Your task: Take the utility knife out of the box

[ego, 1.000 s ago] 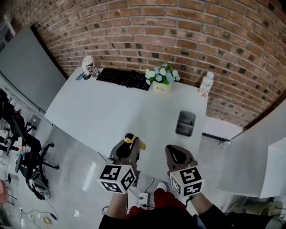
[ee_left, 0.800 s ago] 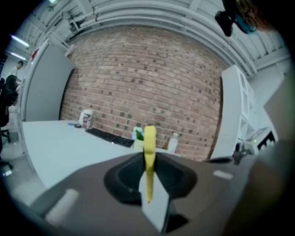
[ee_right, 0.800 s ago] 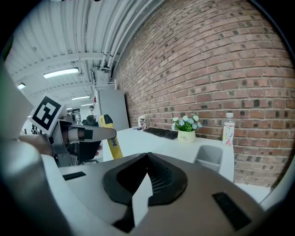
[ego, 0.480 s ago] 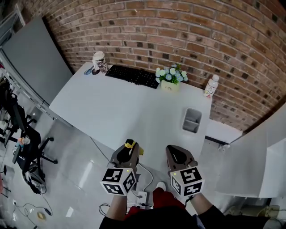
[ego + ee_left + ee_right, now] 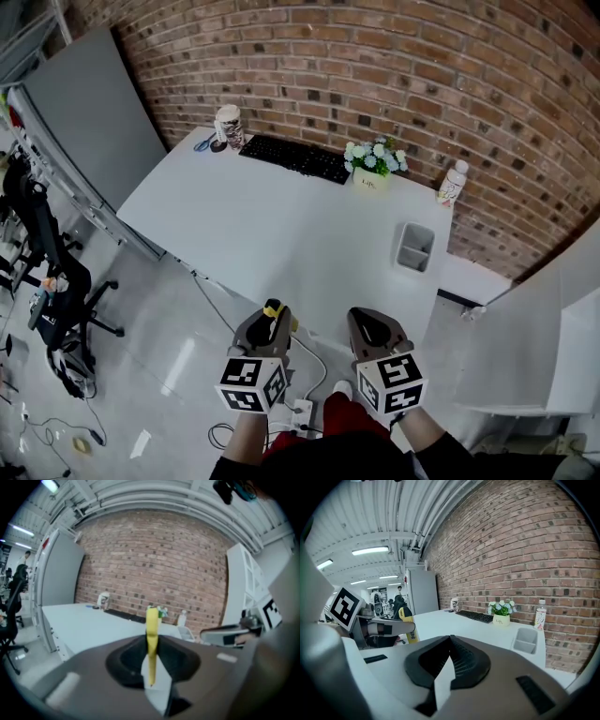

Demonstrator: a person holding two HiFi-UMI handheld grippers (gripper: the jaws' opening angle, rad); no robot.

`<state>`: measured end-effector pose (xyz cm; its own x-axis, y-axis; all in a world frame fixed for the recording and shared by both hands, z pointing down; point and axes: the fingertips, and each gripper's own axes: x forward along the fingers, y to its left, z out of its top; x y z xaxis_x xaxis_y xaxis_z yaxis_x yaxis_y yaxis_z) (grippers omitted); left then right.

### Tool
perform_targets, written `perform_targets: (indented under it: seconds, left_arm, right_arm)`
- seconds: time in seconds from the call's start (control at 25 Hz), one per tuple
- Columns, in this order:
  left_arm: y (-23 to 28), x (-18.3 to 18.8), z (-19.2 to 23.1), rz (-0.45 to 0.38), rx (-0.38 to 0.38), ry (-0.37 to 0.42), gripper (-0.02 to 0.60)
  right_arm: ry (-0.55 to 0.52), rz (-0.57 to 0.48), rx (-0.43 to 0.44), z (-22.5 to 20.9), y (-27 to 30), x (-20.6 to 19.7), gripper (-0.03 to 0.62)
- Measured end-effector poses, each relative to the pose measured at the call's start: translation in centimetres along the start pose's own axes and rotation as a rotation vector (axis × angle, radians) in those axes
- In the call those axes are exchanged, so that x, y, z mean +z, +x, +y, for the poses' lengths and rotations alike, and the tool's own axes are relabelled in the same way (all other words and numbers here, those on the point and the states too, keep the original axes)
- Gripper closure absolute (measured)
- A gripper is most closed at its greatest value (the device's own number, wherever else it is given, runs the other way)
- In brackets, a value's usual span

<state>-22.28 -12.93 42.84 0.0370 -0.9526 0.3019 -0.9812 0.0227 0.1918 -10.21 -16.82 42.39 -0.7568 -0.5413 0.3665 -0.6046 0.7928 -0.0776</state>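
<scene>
The yellow utility knife stands upright between the jaws of my left gripper, which is shut on it. In the left gripper view the knife rises from the closed pads, blade end hidden inside them. My right gripper is beside it, shut with nothing in it. Both hang over the floor, off the near edge of the white table. The grey box sits on the table's right side, well ahead of both grippers, and shows as the box in the right gripper view.
Along the brick wall stand a black keyboard, a flower pot, a bottle and a cup. A grey partition and office chairs are at the left. A power strip lies on the floor below.
The table and box have drawn away in the head view as both grippers pulled back from the table's near edge. The knife stays in the left gripper.
</scene>
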Motion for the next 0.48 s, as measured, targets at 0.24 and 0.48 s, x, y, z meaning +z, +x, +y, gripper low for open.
perform_targets:
  seconds: [0.24, 0.48]
  left_arm:
    - [-3.2, -0.9, 1.9, 0.002, 0.046, 0.008, 0.509]
    - [-5.9, -1.8, 3.4, -0.006, 0.085, 0.018, 0.509]
  right_arm:
    - [-0.017, -0.007, 0.024, 3.1, -0.4, 0.0, 0.586]
    - [-0.031, -0.012, 0.044, 5.7, -0.7, -0.3, 0.586]
